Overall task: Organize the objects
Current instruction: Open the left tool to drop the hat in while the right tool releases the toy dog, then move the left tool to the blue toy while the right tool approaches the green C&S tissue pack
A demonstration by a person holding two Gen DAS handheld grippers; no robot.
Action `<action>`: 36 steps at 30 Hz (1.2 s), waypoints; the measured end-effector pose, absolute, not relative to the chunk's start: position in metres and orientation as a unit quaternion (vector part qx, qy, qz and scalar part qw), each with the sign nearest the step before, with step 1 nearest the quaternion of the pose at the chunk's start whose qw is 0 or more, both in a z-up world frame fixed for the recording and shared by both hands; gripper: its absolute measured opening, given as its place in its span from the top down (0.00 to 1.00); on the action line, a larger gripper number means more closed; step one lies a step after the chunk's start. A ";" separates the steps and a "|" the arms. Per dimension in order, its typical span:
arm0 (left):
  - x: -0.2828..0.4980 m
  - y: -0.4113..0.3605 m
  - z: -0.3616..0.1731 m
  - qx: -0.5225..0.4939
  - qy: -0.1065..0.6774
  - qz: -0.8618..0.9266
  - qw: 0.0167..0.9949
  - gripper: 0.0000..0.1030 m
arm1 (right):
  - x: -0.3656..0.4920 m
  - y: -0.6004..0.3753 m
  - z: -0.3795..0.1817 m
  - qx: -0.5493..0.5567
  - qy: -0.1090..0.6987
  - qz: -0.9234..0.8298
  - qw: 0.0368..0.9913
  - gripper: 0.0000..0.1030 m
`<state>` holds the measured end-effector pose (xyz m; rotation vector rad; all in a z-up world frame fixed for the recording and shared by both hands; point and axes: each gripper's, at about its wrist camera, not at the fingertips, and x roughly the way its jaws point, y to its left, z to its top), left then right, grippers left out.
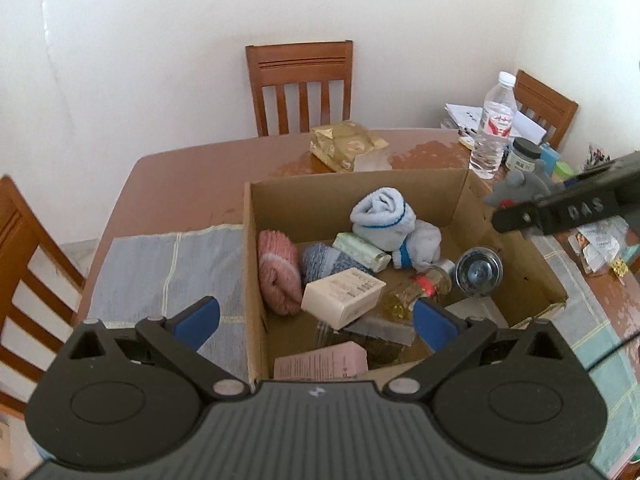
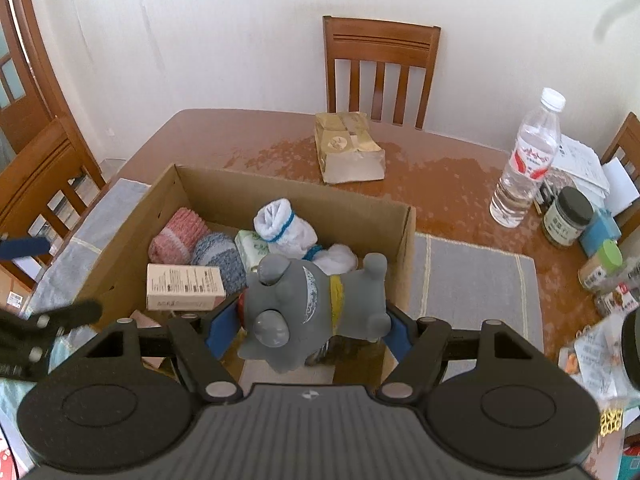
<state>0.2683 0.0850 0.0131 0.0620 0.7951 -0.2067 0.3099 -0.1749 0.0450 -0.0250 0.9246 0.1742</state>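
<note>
The right gripper (image 2: 310,326) is clamping a grey rubber animal toy (image 2: 316,304) between its blue pads (image 2: 221,330), the toy lying sideways with its legs pointing up and away and a yellow band around its middle. It is hanging over the near right part of an open cardboard box (image 2: 404,248), above the things inside. The left gripper (image 1: 316,320) is holding nothing, its blue-padded fingers (image 1: 198,322) standing wide apart, one over the striped grey-blue cloth (image 1: 160,264) beside the box and the other over the box's near inside. Below them, inside the box, a cream carton (image 1: 342,298) is leaning on a pink rolled sock (image 1: 278,276), with a blue-grey rolled sock (image 1: 326,260), a pale green packet (image 1: 362,250) and white socks with blue trim (image 1: 384,214) lying behind it (a small glass bottle with a red collar (image 1: 416,290) and a shiny round metal piece (image 1: 478,270) are sitting toward the right wall). A pink leaflet or flat box (image 1: 320,362) is lying at the near end. The box is resting on a brown wooden table (image 2: 240,140). Past it, a gold-coloured packet (image 2: 348,146) is lying on the bare wood, and further right a clear water bottle (image 2: 526,160) and a dark-lidded jar (image 2: 568,216) are standing among papers. Wooden chairs (image 2: 380,68) are standing around the table against a white wall.
</note>
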 end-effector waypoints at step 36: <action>0.237 0.094 -0.024 0.008 0.425 0.017 0.905 0.01 | 0.274 -0.159 0.032 -0.020 0.432 0.124 0.893 0.00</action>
